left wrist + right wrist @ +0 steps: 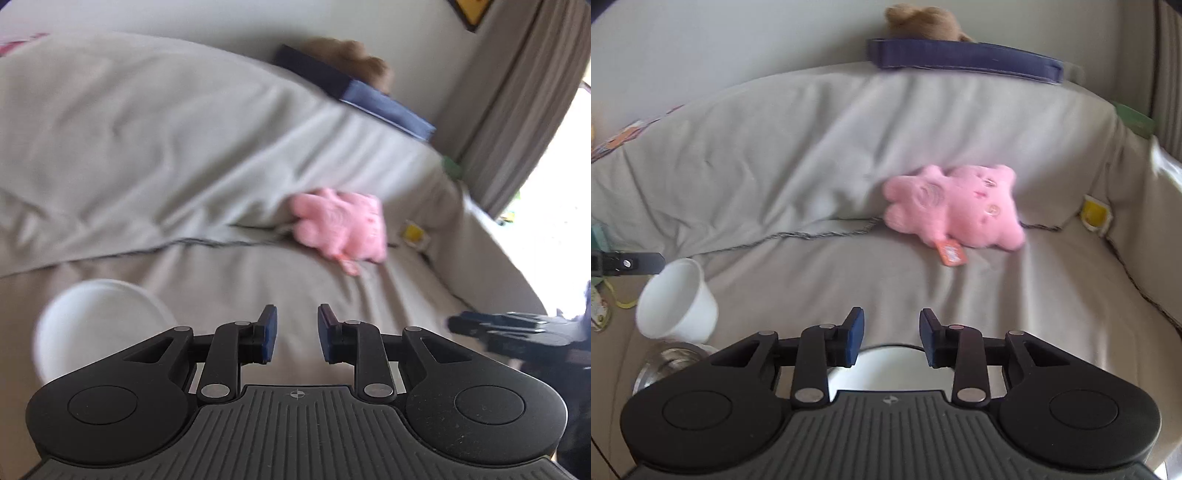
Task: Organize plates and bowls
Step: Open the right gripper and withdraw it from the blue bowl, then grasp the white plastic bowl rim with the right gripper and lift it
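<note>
The right tongs [892, 338] were held with jaws apart and nothing between them, above a white plate [890, 363] laid on a grey-covered sofa [812, 280]. A white bowl [677, 301] was seen tilted over a steel bowl [670, 363] at left, while a pink plush toy [955, 212] lay further back.

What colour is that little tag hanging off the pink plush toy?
Orange tag on the pink plush toy, clearest in the right wrist view.

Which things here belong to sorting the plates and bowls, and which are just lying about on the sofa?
Job: white bowl, tilted on its side; metal bowl under it; white plate beneath the right gripper.

Lying about: pink plush toy, brown plush, blue cushion on the sofa back, yellow item, grey sofa cover.
</note>
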Demonstrator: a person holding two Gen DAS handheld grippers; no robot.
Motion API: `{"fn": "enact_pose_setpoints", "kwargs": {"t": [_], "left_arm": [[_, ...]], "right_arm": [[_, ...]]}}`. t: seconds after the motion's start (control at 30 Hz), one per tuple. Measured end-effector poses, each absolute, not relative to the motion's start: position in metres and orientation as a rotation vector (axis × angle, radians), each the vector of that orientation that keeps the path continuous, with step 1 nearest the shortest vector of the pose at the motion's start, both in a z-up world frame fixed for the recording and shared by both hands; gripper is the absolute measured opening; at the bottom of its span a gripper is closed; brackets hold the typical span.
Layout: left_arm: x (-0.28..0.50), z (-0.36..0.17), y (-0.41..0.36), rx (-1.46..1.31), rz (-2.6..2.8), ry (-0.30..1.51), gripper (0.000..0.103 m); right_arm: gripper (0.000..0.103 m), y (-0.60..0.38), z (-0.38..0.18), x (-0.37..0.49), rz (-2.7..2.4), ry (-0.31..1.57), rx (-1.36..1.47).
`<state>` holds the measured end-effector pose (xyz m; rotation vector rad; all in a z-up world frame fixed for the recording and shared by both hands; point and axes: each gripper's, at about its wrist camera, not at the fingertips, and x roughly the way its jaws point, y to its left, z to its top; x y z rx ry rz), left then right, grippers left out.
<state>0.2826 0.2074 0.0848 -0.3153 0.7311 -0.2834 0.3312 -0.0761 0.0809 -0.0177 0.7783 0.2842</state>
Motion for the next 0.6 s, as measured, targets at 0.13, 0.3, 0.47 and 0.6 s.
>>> {"fn": "enact_pose_setpoints", "kwargs": {"t": [0.13,0.3,0.47,0.6], "left_arm": [[0.277,0.053,0.285,-0.355,0.03,0.757,0.026],[0.282,0.009,0.341,-0.541,0.087,0.824,0.027],[0.29,-0.01,0.344,-0.515,0.143,0.854,0.027],[0.303,-0.033,0.34,-0.518,0.13,0.922,0.027]], "right_arm": [[0.037,0.008,0.066,0.363,0.418,0.89,0.004],[0.037,0.094,0.023,0.392,0.447,1.062,0.088],[0.038,0.136,-0.01,0.413,0.386,1.1,0.066],[0.035,0.149,-0.037,0.431,0.392,1.186,0.101]]}}
